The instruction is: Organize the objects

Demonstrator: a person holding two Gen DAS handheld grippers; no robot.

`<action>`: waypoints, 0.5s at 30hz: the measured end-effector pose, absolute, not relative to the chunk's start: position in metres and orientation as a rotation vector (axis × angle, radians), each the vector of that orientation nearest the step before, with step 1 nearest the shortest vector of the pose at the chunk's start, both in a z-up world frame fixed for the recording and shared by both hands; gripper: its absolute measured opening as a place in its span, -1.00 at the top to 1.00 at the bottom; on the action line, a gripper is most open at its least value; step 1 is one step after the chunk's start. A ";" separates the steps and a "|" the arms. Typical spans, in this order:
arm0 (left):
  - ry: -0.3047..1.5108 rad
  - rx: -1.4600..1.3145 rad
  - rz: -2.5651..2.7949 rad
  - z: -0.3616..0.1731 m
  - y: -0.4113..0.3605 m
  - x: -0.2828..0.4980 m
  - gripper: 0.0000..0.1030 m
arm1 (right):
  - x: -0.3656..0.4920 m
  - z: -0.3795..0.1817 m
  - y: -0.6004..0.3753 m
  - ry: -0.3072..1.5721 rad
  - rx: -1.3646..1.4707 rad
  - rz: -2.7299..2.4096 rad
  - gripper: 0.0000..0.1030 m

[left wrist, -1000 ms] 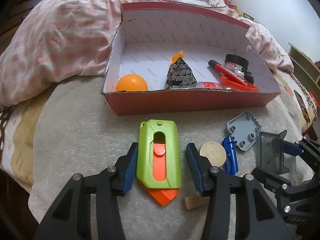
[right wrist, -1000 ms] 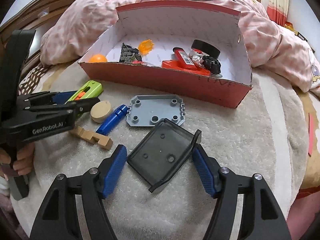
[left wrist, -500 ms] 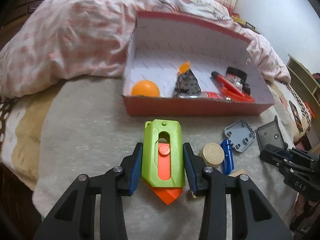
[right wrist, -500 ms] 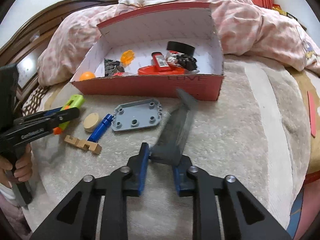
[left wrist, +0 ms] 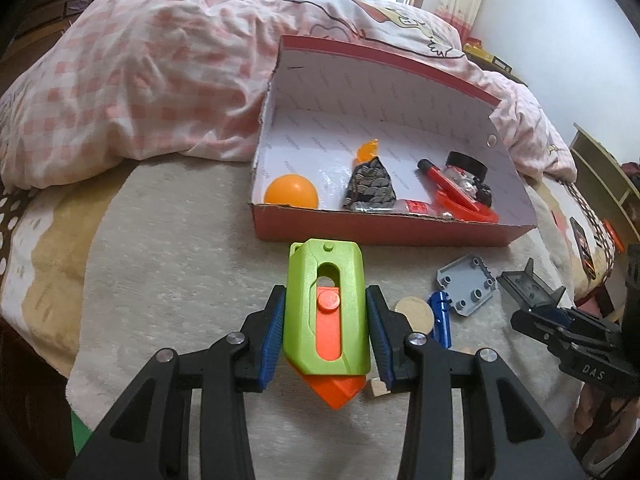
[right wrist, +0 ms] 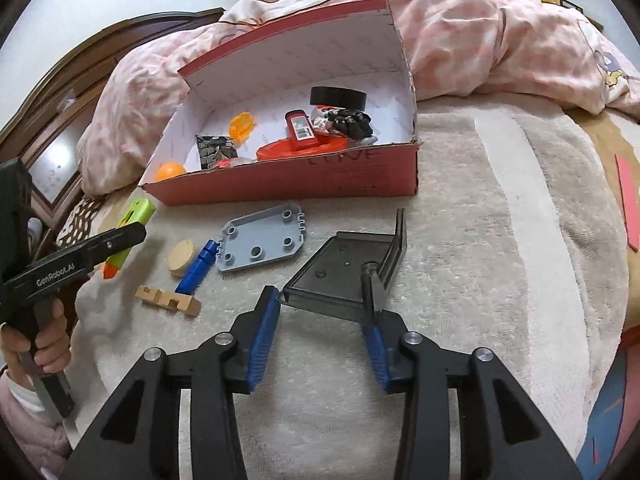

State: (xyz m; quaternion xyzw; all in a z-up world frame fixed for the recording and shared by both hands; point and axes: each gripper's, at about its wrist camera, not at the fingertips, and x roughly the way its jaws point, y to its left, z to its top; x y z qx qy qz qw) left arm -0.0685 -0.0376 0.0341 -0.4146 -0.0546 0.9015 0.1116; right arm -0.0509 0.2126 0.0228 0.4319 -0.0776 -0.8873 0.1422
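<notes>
The green and orange toy knife (left wrist: 326,324) sits clamped between the blue ribbed pads (left wrist: 272,332) of the left gripper (left wrist: 326,330), its flat sides pressed by both fingers, raised a little in front of the red box (left wrist: 380,234). It is smooth moulded plastic, a lime-green slab with a slotted window, a round orange slider button and a pointed orange tip; its long axis runs along the gripper's fingers, tip toward the camera and blunt green end toward the box. The right gripper (right wrist: 322,322) grips the dark smoky translucent plastic tray (right wrist: 344,276) by its near edge, one pad at the left corner and the other against the raised right wall, so the tray tilts up off the blanket (right wrist: 480,280) with its long side running away toward the box. On the beige fleecy blanket beside it lie a grey studded plate (right wrist: 262,244), a blue plastic cylinder (right wrist: 198,266), a round wooden disc (right wrist: 181,258) and a notched wooden block (right wrist: 168,300), close together. The cardboard box, white inside, holds an orange ball (left wrist: 291,194), a dark patterned pouch (left wrist: 370,188), a red marker (left wrist: 440,176), and a black roll of tape (right wrist: 338,98). A pink checked quilt (left wrist: 140,80) is heaped behind it.
</notes>
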 end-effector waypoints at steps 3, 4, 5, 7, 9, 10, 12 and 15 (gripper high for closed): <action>-0.155 -1.215 2.639 0.034 -0.034 -0.068 0.25 | -0.055 0.022 0.216 -0.275 1.248 -2.547 0.19; -0.152 -1.213 2.637 0.035 -0.033 -0.067 0.25 | -0.056 0.022 0.218 -0.294 1.244 -2.544 0.19; -0.148 -1.210 2.637 0.036 -0.032 -0.067 0.25 | -0.056 0.021 0.220 -0.322 1.239 -2.542 0.20; -0.143 -1.201 2.639 0.038 -0.031 -0.065 0.25 | -0.057 0.020 0.223 -0.347 1.240 -2.551 0.43; -0.147 -1.197 2.641 0.039 -0.031 -0.065 0.25 | -0.056 0.018 0.227 -0.346 1.244 -2.567 0.66; -0.148 -1.195 2.642 0.040 -0.031 -0.065 0.25 | -0.056 0.018 0.229 -0.365 1.241 -2.560 0.70; -0.147 -1.194 2.643 0.040 -0.031 -0.065 0.25 | -0.054 0.017 0.234 -0.406 1.231 -2.541 0.83; -0.146 -1.191 2.640 0.041 -0.029 -0.066 0.26 | -0.051 0.020 0.236 -0.417 1.198 -2.551 0.93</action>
